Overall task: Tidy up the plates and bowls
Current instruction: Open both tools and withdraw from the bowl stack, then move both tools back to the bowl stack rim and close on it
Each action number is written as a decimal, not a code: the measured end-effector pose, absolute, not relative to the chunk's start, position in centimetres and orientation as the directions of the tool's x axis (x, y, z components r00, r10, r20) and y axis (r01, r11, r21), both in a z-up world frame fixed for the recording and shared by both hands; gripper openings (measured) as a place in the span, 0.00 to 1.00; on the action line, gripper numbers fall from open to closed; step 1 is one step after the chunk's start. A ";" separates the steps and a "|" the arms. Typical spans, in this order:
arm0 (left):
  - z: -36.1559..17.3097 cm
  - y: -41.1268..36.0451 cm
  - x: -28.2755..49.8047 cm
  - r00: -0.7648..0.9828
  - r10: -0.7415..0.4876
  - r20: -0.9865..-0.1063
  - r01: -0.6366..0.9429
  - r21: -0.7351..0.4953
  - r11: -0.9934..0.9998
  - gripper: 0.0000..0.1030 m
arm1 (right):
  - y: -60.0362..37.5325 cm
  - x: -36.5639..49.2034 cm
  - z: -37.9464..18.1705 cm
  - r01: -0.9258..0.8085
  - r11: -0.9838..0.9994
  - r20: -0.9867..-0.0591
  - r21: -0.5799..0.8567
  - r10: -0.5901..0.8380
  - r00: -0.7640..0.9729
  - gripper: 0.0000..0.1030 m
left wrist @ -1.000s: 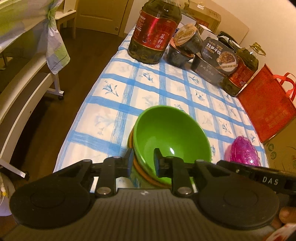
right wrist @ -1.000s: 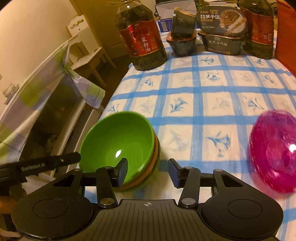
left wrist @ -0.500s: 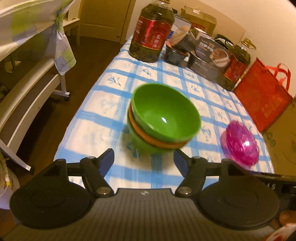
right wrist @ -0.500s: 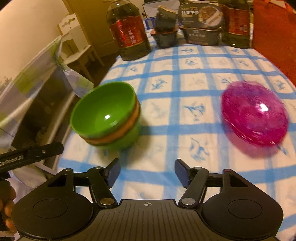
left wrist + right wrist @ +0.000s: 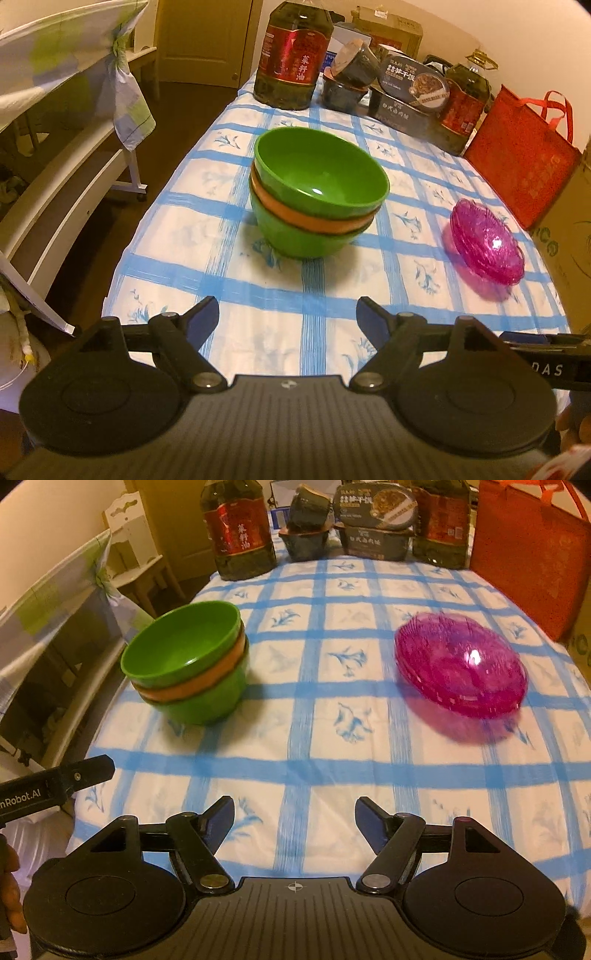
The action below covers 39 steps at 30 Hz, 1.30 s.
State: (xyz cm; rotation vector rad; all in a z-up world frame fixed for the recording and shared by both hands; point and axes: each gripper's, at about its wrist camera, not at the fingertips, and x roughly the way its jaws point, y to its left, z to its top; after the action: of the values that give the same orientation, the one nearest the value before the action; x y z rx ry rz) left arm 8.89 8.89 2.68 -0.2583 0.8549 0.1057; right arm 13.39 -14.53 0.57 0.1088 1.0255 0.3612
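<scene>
A stack of bowls (image 5: 317, 199) (image 5: 192, 668), green over orange over green, stands on the blue-checked tablecloth (image 5: 229, 236) near its left edge. A stack of pink see-through plates (image 5: 485, 242) (image 5: 461, 664) lies to the right of it. My left gripper (image 5: 286, 317) hangs back from the bowls above the table's near end, jaws opening, nothing between them. My right gripper (image 5: 294, 814) is likewise drawn back over the near cloth, jaws opening and empty. The left gripper's side (image 5: 55, 786) shows at the left of the right wrist view.
Two big oil bottles (image 5: 293, 55) (image 5: 441, 520), dark food tubs and boxes (image 5: 406, 92) line the far end of the table. A red bag (image 5: 524, 162) stands at the far right. A white rack with a checked cloth (image 5: 62, 92) stands left of the table.
Both grippers let go of the top green bowl, opened wide and pulled back toward the near end of the table. The bowl stack stays in place; the pink plates came into fuller view.
</scene>
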 end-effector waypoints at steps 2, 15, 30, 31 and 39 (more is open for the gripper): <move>2.6 9.0 8.8 0.648 -0.024 -0.761 -0.197 -0.197 0.960 0.77 | -14.8 13.1 0.4 -0.237 0.935 -0.818 0.263 0.347 0.460 0.70; 3.1 10.6 9.7 0.638 -0.098 -0.764 -0.225 -0.306 0.925 0.77 | -15.3 14.2 0.8 -0.196 0.910 -0.791 0.364 0.413 0.451 0.70; 5.7 14.8 17.9 0.669 -0.068 -0.740 -0.255 -0.315 0.914 0.78 | -11.1 24.0 3.9 -0.217 0.851 -0.717 0.479 0.521 0.462 0.70; 5.5 15.1 18.7 0.665 -0.069 -0.743 -0.259 -0.317 0.912 0.78 | -10.7 24.9 3.8 -0.216 0.848 -0.717 0.484 0.525 0.459 0.70; 1.5 18.0 24.2 0.592 -0.147 -0.793 -0.310 -0.392 0.866 0.63 | -7.8 30.4 1.0 -0.213 0.846 -0.757 0.489 0.533 0.378 0.70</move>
State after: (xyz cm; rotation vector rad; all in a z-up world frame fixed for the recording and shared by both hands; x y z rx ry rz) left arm 24.22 17.98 1.52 -0.5347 0.9447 0.1008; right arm 30.43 -7.81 1.03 0.3357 1.0847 0.4879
